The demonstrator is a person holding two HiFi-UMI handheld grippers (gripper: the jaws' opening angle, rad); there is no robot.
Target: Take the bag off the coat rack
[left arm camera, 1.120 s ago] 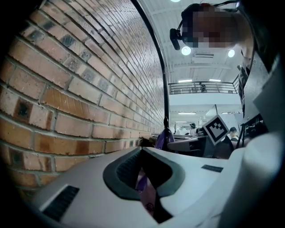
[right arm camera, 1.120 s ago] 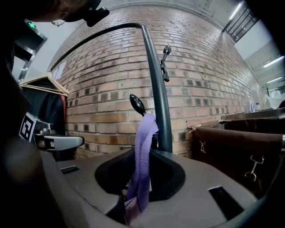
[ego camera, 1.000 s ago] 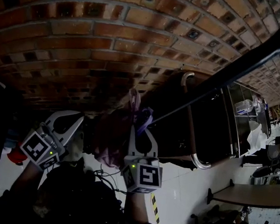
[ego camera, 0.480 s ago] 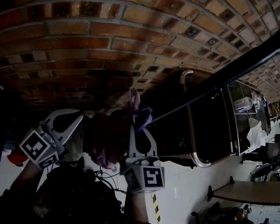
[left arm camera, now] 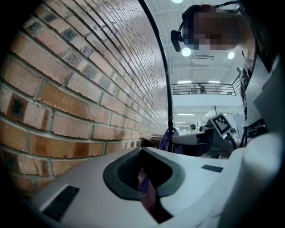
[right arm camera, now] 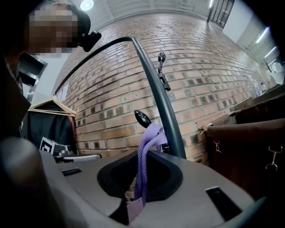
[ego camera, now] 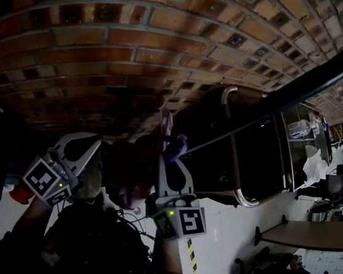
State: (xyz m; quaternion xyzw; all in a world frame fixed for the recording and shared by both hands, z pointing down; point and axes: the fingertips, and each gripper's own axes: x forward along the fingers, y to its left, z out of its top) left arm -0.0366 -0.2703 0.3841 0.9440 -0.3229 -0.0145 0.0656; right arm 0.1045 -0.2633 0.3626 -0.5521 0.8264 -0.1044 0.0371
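Right gripper (right arm camera: 138, 180): jaws narrow, pinched on the purple strap (right arm camera: 144, 151), which runs up from between them and loops over the black hook (right arm camera: 142, 118) of the coat rack (right arm camera: 164, 107), frame centre. Left gripper (left arm camera: 147, 180): jaws nearly together, a pinkish-purple bit of the bag caught between them at lower centre. In the head view the bag (ego camera: 130, 171) is a dim pinkish bundle at centre, not off the rack, between the left gripper (ego camera: 92, 148) and the right gripper (ego camera: 168, 164). Strap (ego camera: 178, 143) is just above the right gripper. The rack pole (ego camera: 302, 81) runs diagonally to the upper right. Brick wall (ego camera: 139, 48) fills the upper frame. Dark garment on a hanger (right arm camera: 49, 124) at left of the right gripper view.
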